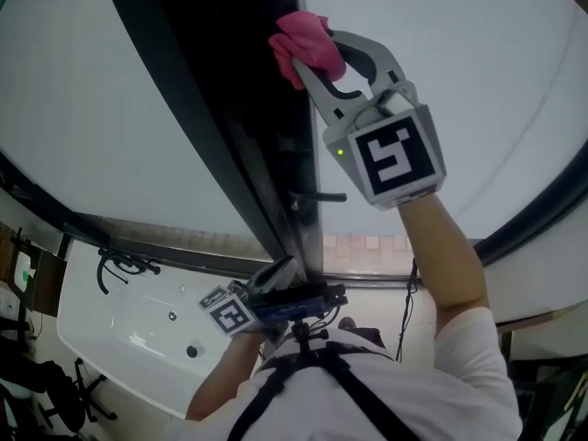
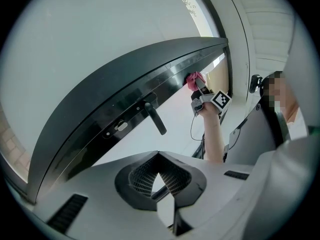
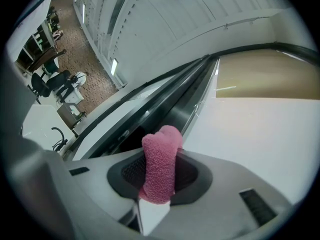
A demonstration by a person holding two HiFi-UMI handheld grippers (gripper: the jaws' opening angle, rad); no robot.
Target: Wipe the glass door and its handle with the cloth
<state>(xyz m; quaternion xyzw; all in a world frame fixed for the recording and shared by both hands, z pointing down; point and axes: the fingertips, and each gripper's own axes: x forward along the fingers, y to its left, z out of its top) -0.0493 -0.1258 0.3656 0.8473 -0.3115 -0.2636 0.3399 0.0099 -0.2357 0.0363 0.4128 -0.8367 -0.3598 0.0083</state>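
A pink cloth (image 1: 303, 39) is pinched in my right gripper (image 1: 313, 55), held high and pressed against the dark door frame (image 1: 230, 127) between frosted glass panes (image 1: 478, 53). In the right gripper view the cloth (image 3: 161, 164) stands up between the jaws of that gripper (image 3: 160, 176), close to the frame's edge. The black lever handle (image 1: 317, 196) sticks out of the frame well below the cloth. My left gripper (image 1: 274, 279) hangs low near the person's chest, shut and empty. The left gripper view looks up over this gripper (image 2: 159, 180) at the handle (image 2: 154, 118) and the distant cloth (image 2: 194, 80).
A white desk (image 1: 119, 329) stands at the lower left with black chairs (image 1: 55, 389) beside it. A thin black cable (image 1: 407, 306) dangles by the right forearm. The person's harness and white shirt (image 1: 367, 393) fill the bottom of the head view.
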